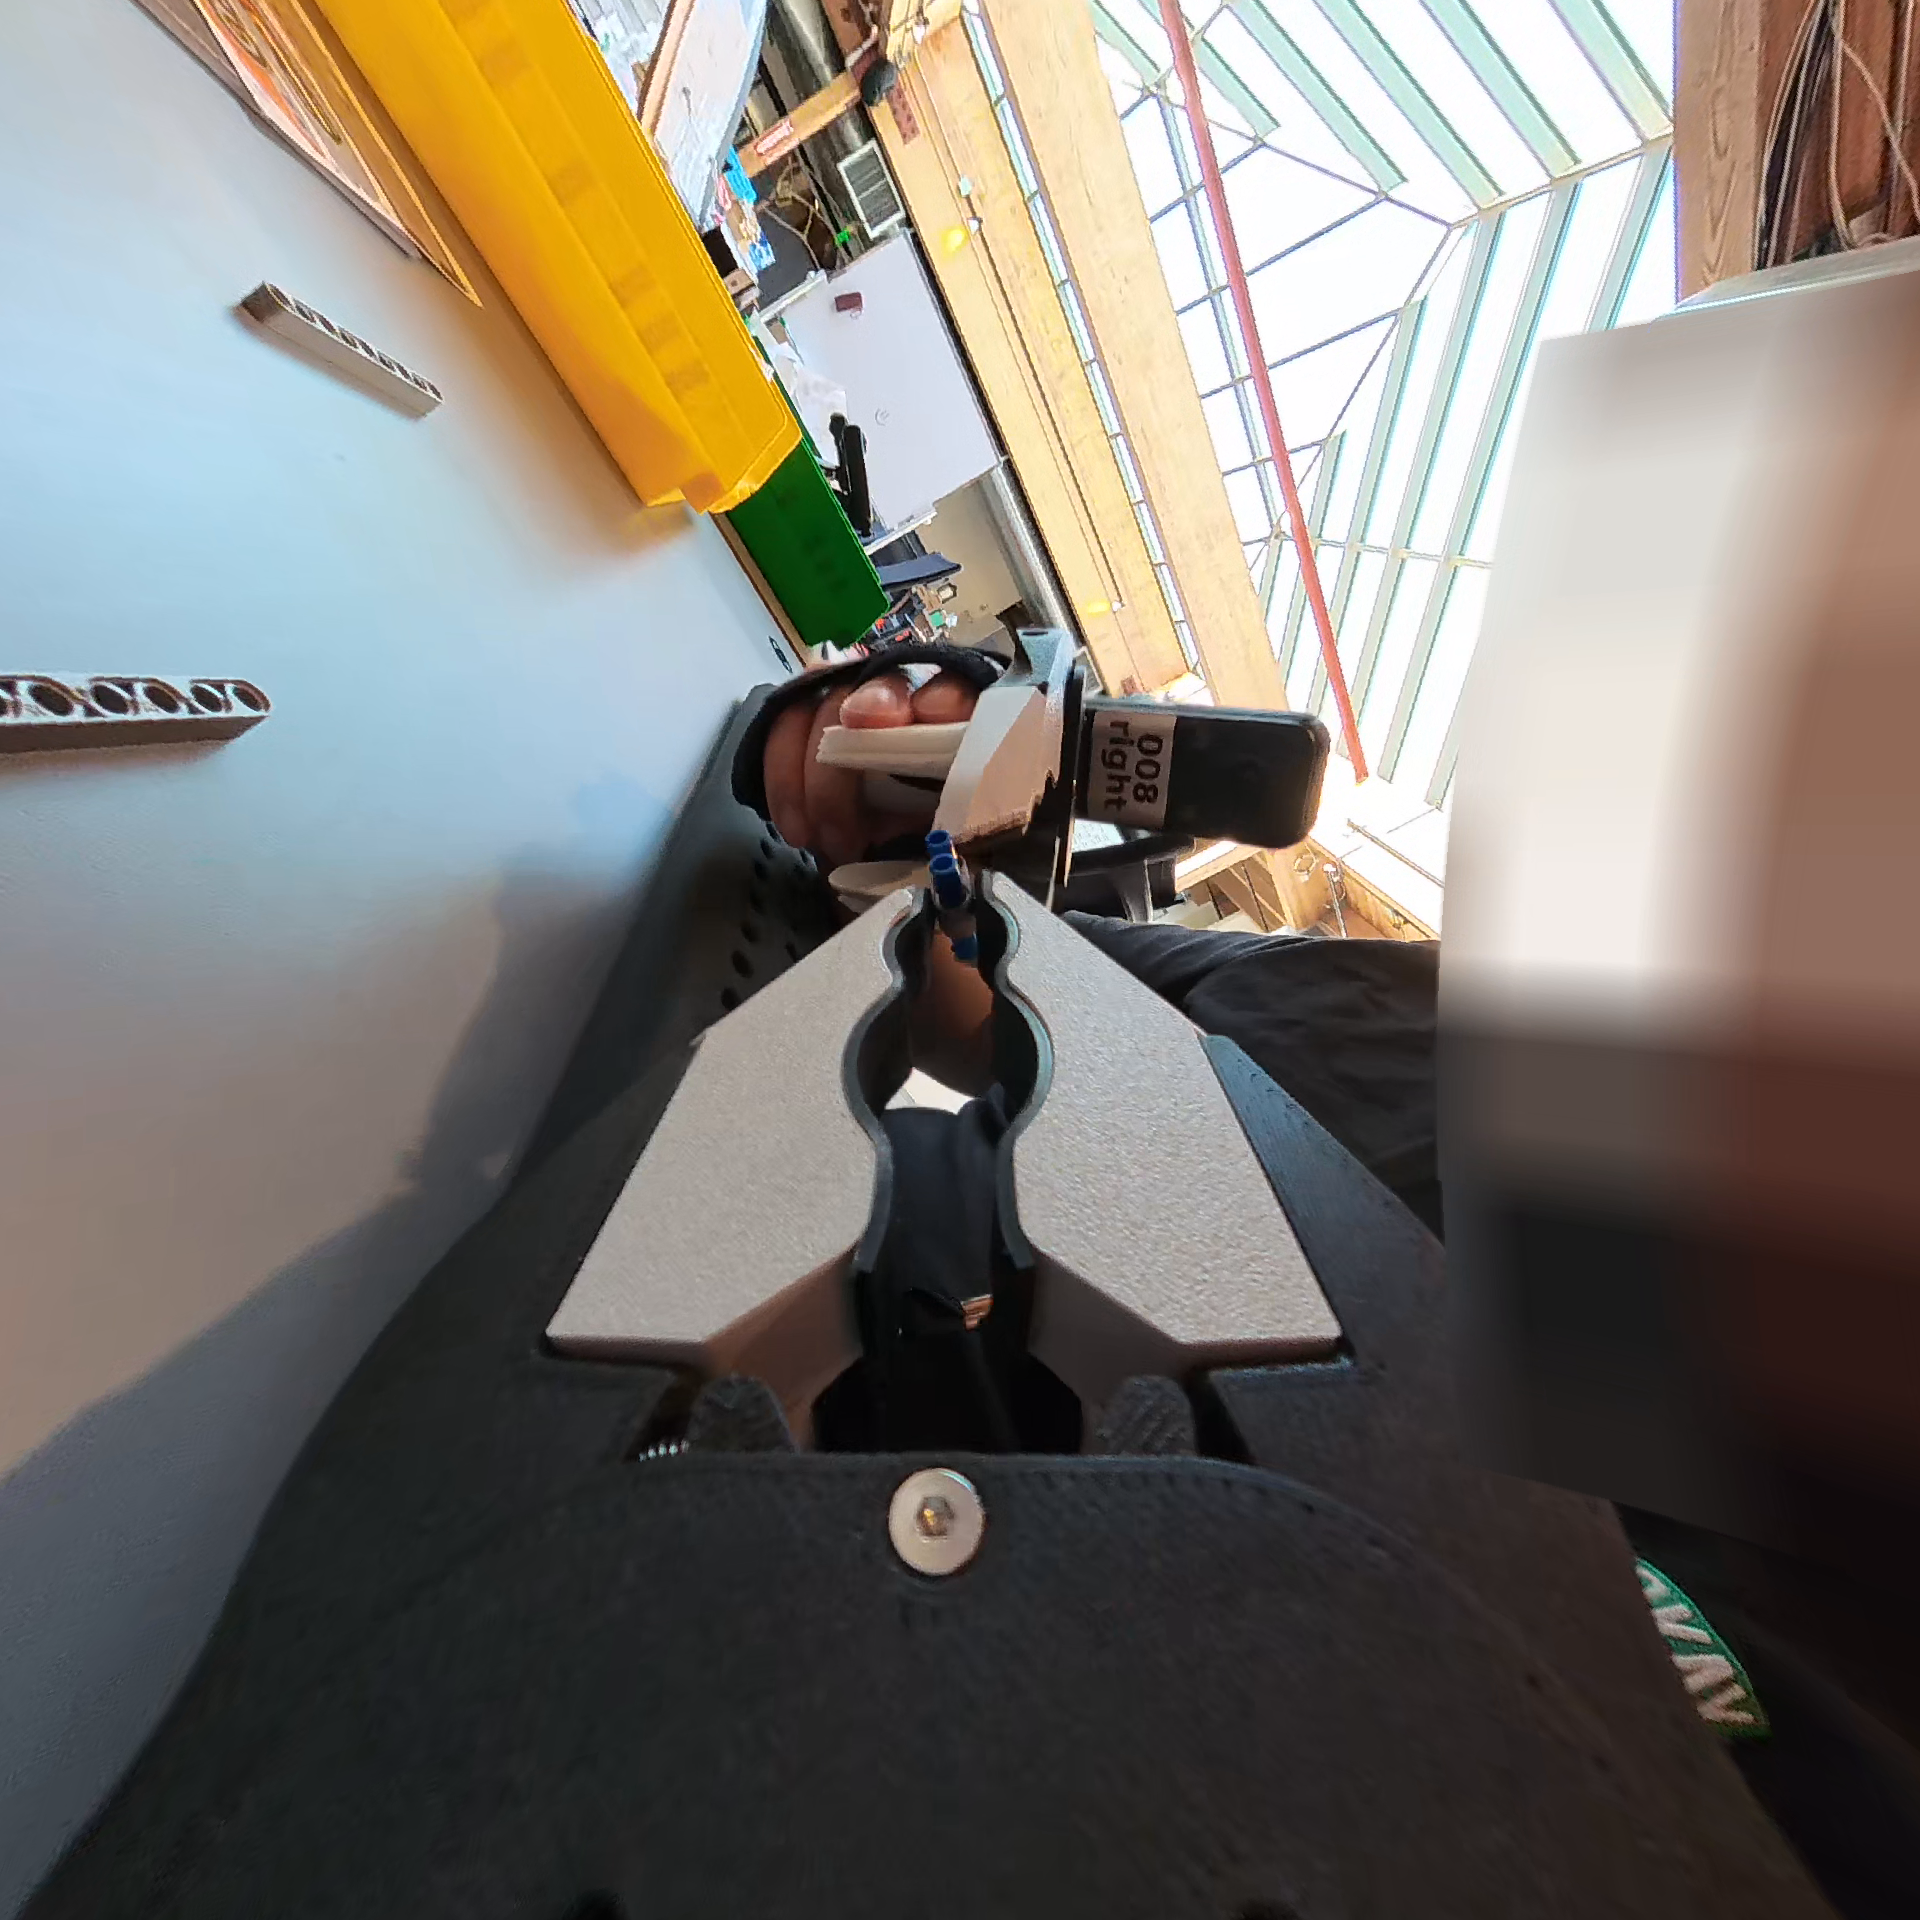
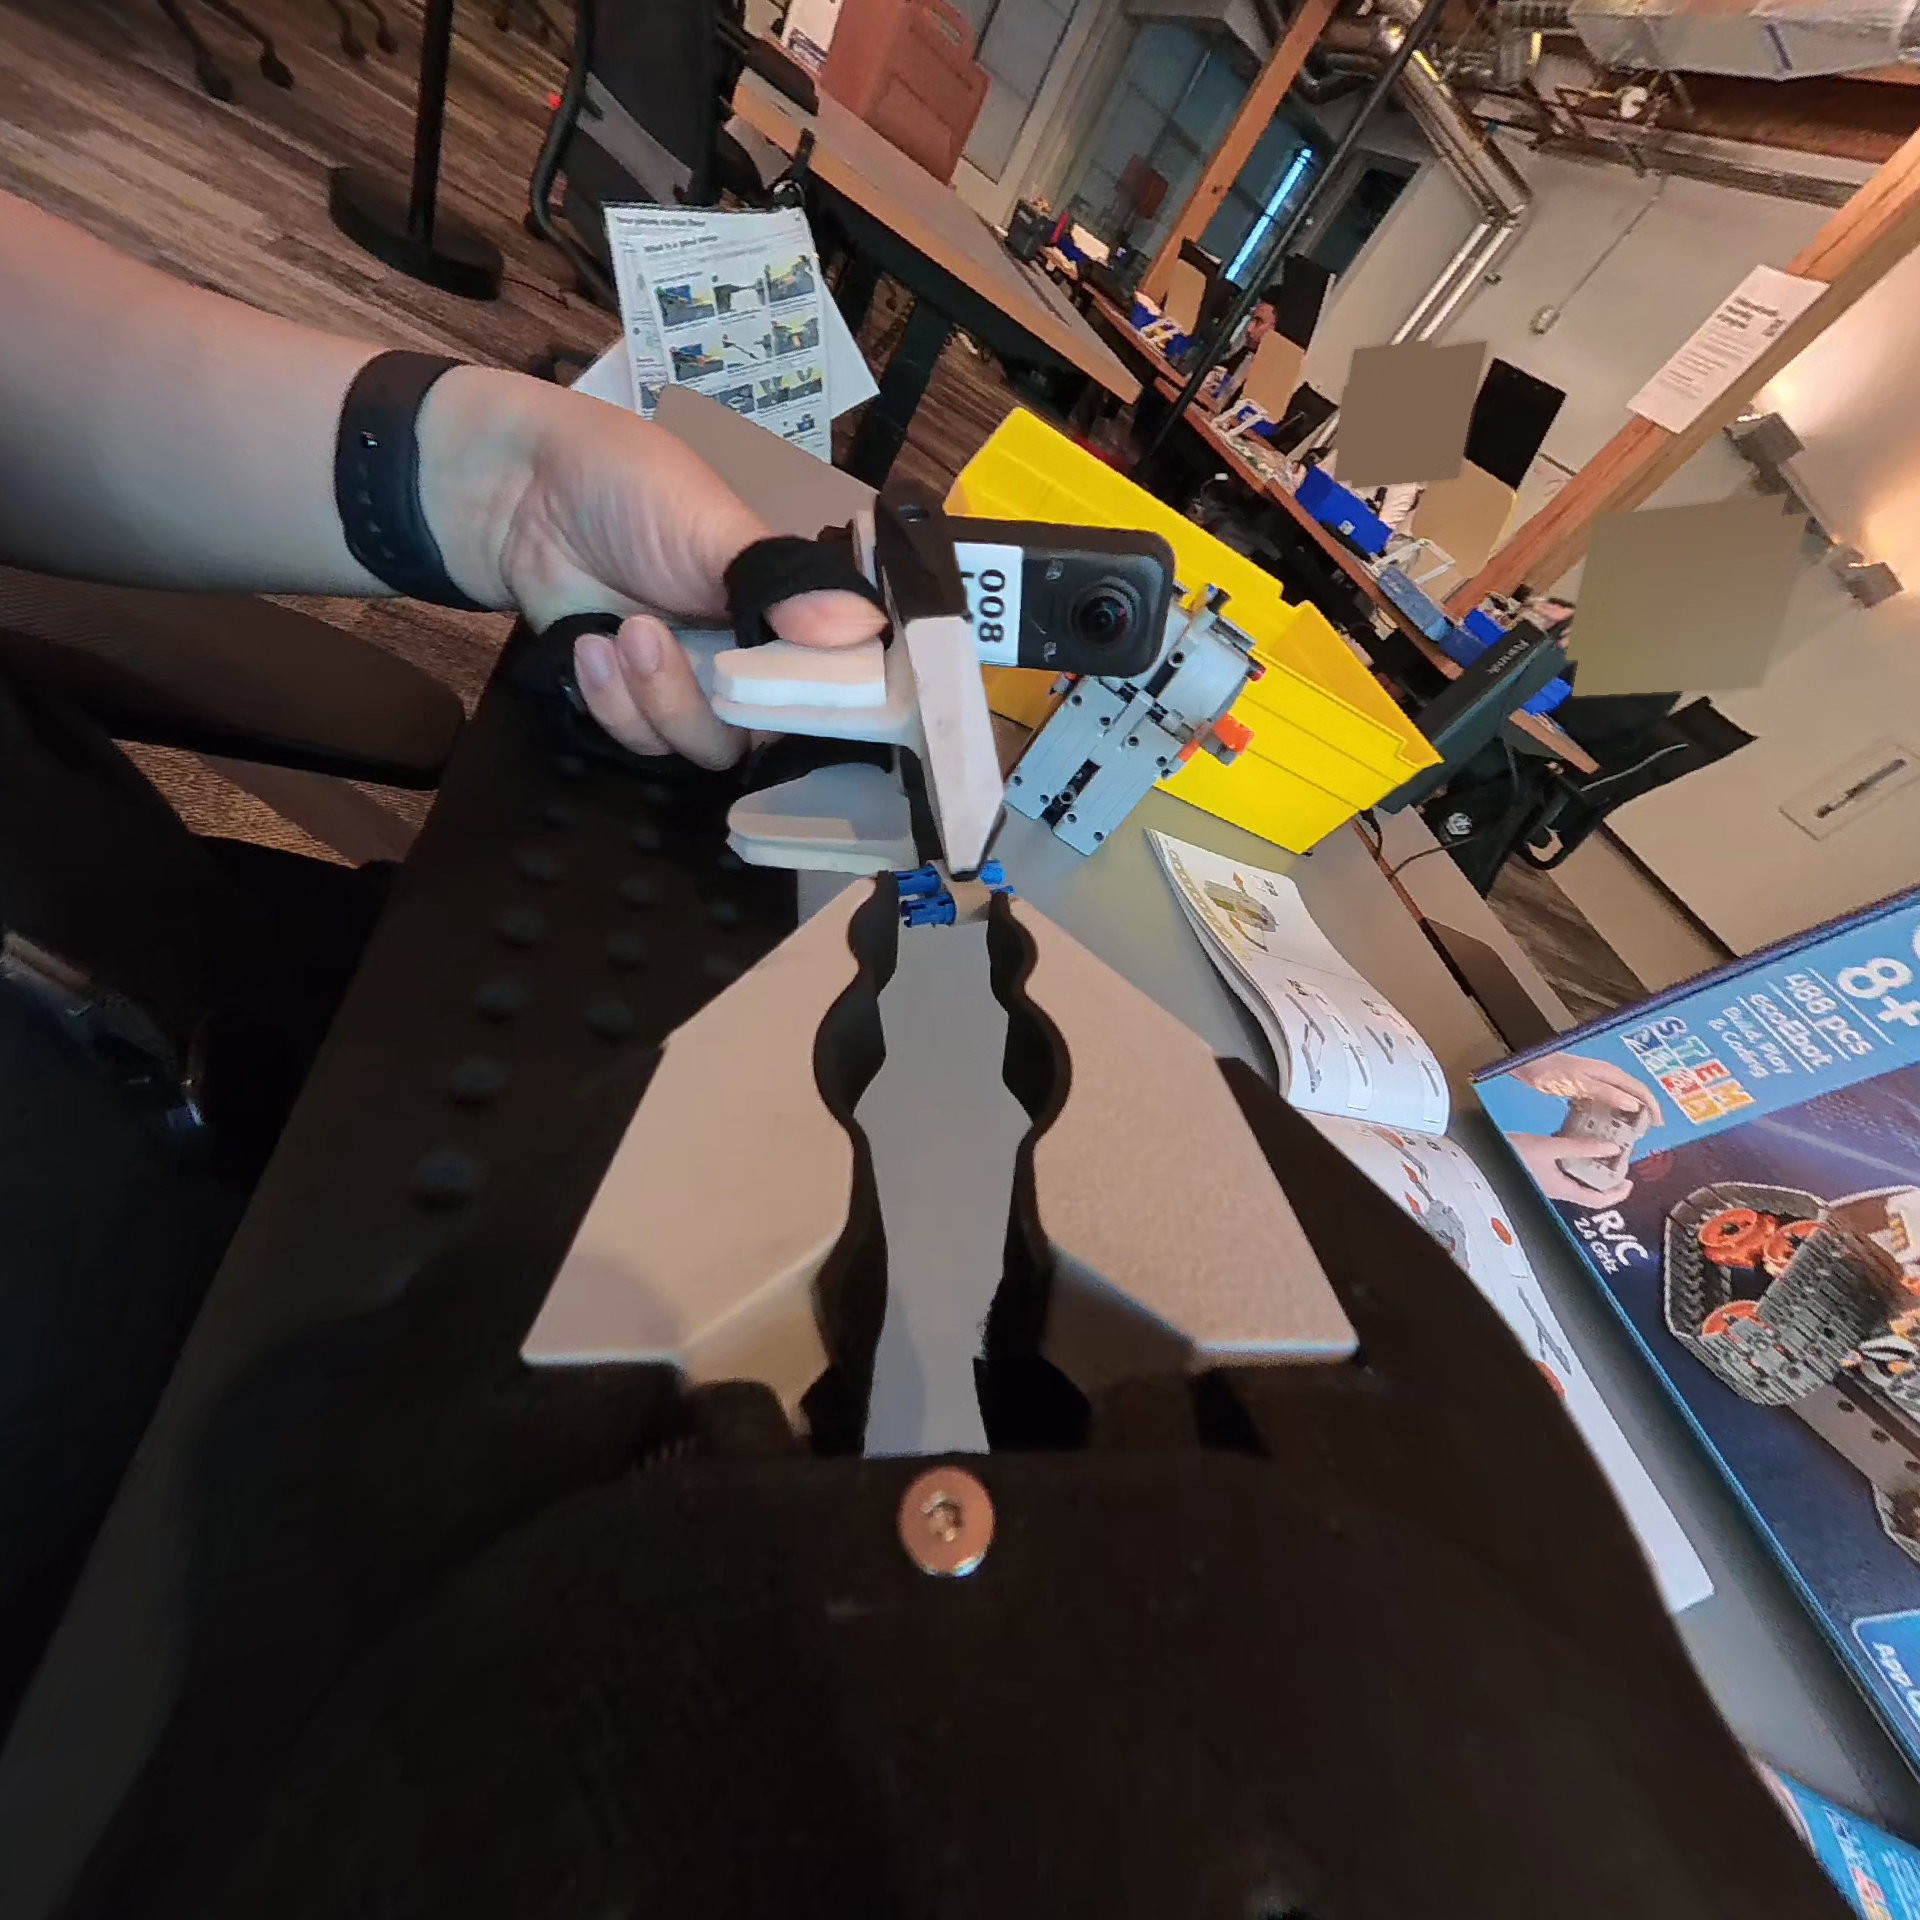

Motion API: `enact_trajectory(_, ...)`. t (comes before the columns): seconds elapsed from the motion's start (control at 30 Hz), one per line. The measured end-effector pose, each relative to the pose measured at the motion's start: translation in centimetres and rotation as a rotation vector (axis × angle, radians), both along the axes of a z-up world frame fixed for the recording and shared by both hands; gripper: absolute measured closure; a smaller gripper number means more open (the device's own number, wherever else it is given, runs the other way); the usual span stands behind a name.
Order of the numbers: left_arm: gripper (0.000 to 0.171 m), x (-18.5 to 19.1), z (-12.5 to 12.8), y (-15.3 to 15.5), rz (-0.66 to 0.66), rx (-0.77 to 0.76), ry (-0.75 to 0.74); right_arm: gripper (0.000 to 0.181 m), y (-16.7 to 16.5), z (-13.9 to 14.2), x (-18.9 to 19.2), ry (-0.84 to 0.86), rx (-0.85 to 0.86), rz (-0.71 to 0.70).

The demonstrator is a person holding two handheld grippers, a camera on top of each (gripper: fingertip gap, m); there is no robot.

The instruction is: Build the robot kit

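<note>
Both grippers meet tip to tip above the grey table. My left gripper is nearly shut on small blue pin pieces at its fingertips. The right gripper's grey fingers, held by a hand, point down onto the same spot. In the right wrist view my right gripper is shut on a blue pin piece lying across its tips. The left gripper's finger touches it from above, with more blue beside it. Which pin each gripper bears cannot be told apart.
Two grey beams with holes lie on the table. Yellow bins and a green bin stand at the far edge. A grey brick assembly, an open booklet and a blue kit box lie right. My two grippers' fingertips are within a few centimetres of each other.
</note>
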State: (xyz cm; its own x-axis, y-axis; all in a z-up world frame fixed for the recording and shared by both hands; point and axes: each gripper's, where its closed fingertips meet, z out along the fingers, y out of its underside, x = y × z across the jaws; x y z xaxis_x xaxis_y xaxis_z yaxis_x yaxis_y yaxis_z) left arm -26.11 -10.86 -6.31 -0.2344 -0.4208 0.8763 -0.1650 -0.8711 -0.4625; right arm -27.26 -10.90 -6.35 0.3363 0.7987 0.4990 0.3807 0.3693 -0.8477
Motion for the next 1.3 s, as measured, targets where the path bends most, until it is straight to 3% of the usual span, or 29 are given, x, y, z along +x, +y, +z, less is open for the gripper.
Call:
enact_trajectory(0.2,0.166,-0.3,0.0,0.5,0.043,0.015,-0.001,0.166,0.6,0.0,-0.4,0.021,0.010,-0.085)
enact_trajectory(0.37,0.166,-0.2,-0.1,-0.4,-0.013,0.009,0.006,0.166,-0.5,-0.1,-0.2,0.062,-0.097,0.032)
enact_trajectory(0.87,0.166,0.0,-0.9,-1.5,-0.108,-0.047,0.053,0.164,-1.6,-1.1,0.0,-0.014,-0.074,0.094)
enact_trajectory(1.3,0.166,0.2,-1.3,-1.7,-0.123,-0.069,0.077,0.167,-1.4,-1.4,0.2,-0.052,-0.009,0.054)
